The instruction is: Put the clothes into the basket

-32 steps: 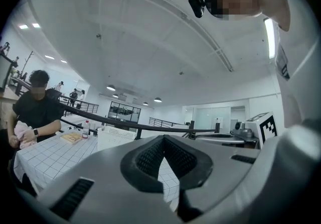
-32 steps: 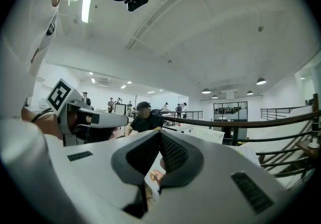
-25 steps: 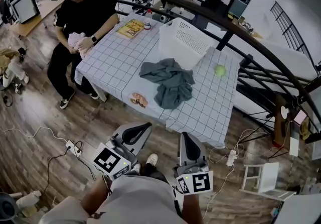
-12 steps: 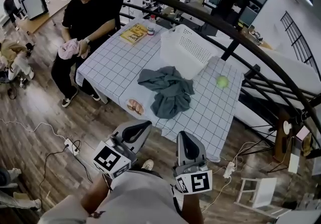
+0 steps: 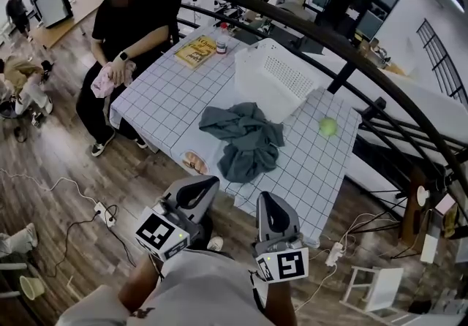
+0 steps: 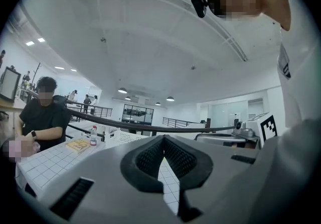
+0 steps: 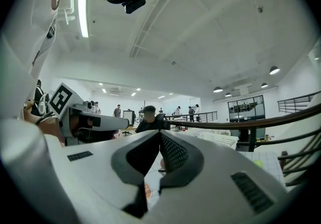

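My left gripper (image 5: pixel 199 187) and right gripper (image 5: pixel 270 204) are both closed tight on nothing, held level just short of the near edge of the checked table (image 5: pixel 157 94). The clothes (image 5: pixel 245 138) lie ahead on that table, well apart from both jaws. They form a crumpled grey-green heap just in front of the white perforated basket (image 5: pixel 281 76).

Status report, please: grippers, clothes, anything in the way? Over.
Left gripper and right gripper shut, empty, short of table. Grey clothes heaped before basket, not in yet. Plate at near edge.
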`<state>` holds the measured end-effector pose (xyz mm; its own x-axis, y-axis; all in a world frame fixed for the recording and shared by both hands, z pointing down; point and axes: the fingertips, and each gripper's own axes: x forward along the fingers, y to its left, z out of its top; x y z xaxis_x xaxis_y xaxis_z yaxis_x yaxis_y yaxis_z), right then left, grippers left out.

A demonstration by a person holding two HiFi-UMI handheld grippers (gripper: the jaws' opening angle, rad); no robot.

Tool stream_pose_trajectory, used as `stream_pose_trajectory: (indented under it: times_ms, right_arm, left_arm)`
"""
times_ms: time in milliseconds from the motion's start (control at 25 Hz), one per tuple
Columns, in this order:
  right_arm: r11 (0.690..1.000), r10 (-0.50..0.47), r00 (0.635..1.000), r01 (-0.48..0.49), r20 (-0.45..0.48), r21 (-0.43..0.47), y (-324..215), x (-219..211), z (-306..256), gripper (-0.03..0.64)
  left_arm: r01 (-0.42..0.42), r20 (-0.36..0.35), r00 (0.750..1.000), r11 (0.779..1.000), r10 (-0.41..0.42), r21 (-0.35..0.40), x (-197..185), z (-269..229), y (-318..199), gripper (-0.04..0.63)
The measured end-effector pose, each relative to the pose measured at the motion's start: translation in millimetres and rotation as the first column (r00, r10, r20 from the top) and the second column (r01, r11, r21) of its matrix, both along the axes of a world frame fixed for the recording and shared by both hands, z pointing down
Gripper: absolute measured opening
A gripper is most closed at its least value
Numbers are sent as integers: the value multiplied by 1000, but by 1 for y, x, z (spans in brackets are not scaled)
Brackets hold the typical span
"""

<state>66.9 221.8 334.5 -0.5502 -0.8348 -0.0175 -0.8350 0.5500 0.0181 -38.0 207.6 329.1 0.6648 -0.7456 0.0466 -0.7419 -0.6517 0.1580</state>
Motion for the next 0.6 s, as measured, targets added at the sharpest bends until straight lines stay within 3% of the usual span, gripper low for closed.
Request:
stream_pose_trajectory:
  times_ms: [600]
  right_arm:
    - [998,50,998,-51,-22,-29,-117,-11,10,17]
  left_arm:
    - [-77,-11,997,997,77,12,-9,15,-115,5]
